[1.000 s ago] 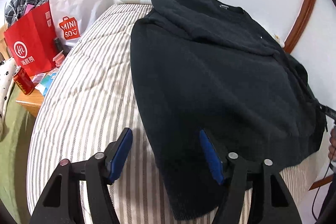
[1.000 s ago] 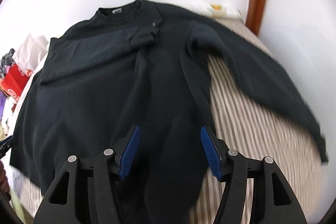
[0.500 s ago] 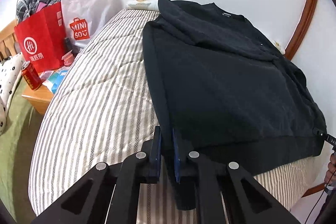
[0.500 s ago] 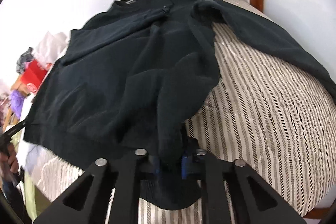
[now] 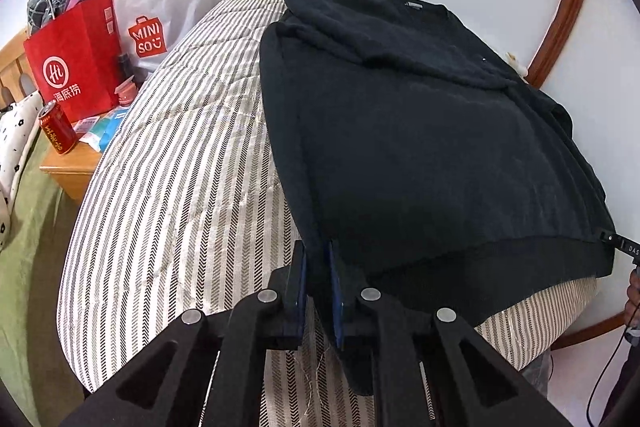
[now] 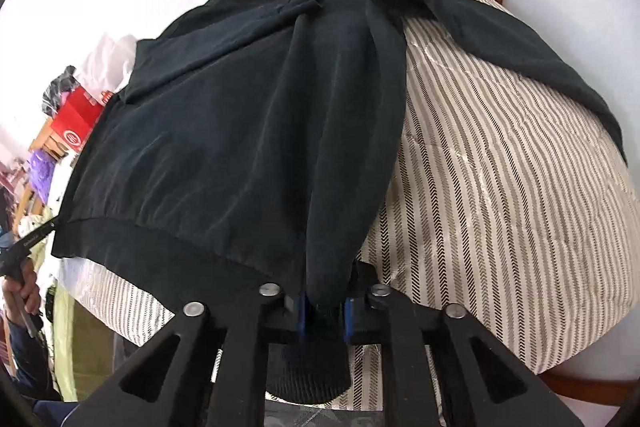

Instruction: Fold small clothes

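Now we have the black sweater (image 5: 420, 131) spread on the striped mattress (image 5: 180, 187), collar at the far end by the wall and hem toward us. Our left gripper (image 5: 318, 291) has its blue pads pinched tight on the near left corner of the hem. Our right gripper (image 6: 324, 311) is clamped on a bunched fold at the near right corner, the ribbed edge hanging below its fingers. One sleeve lies folded across the chest; the other trails out to the far right over the mattress. Left of the bed, a red paper bag (image 5: 76, 63), a white Miniso bag (image 5: 160, 11) and a red can (image 5: 58, 129) sit on a wooden nightstand (image 5: 74, 169).
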`<state>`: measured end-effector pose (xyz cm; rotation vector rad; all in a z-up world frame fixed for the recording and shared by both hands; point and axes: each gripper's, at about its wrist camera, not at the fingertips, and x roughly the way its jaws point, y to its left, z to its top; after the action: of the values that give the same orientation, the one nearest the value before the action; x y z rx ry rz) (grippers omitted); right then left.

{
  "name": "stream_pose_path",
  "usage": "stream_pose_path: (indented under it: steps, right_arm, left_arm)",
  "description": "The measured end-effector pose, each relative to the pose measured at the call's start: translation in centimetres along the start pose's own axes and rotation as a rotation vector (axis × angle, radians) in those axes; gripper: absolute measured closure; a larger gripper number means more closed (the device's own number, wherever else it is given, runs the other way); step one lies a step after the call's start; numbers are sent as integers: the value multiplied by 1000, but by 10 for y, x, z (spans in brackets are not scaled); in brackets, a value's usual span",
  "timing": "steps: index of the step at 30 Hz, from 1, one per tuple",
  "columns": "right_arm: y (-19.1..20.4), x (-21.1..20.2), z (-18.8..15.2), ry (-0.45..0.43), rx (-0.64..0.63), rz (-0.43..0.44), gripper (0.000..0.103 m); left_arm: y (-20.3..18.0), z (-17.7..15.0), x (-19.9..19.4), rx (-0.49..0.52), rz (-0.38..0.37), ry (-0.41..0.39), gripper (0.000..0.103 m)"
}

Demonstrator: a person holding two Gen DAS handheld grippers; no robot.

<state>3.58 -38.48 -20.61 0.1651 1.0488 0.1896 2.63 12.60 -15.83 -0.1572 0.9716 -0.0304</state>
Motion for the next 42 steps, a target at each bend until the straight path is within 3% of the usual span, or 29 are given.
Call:
stream_pose_path:
  steps: [3, 4, 5, 7, 9, 16, 18, 25, 29, 31, 35, 39, 42]
  right_arm:
    - [2, -11, 17, -44, -31, -91, 75]
    - [3, -17, 26, -72, -35, -124, 65]
    - [5, -23, 37, -112, -31, -138, 55]
    - [11, -28, 63, -158, -15, -117, 47]
    - [20, -25, 87, -174, -12, -93, 47]
    - [70, 32, 188, -209, -24, -35, 47]
    - [74, 54, 213, -201, -16, -32, 47]
    - [63, 143, 279, -106, 42, 9, 47]
    - [53, 180, 293, -54, 115, 26, 47]
    - [47, 194, 295, -44, 158, 81, 52]
    - [43, 199, 299, -74, 174, 126, 89]
    - [36, 165, 299, -160, 170, 175, 94]
    - [30, 137, 296, -228, 151, 127, 94]
  left_arm:
    - [-2, 10, -4, -1, 0, -4, 85]
    - [-4, 13, -6, 8, 17, -16, 84]
    - [-6, 16, -7, 14, 35, -26, 81]
    - [-8, 28, -6, 18, 68, -43, 74]
    - [-7, 43, -2, 0, 70, -45, 66]
    - [1, 101, 17, -44, 93, -57, 57]
    - [5, 114, 23, -58, 97, -73, 44]
    - [16, 154, 61, -95, 85, -71, 44]
    - [19, 165, 83, -107, 69, -53, 44]
    - [20, 169, 94, -111, 66, -43, 44]
    - [19, 171, 110, -117, 91, -5, 44]
    - [22, 169, 118, -125, 119, 27, 44]
    - [23, 166, 121, -126, 119, 28, 44]
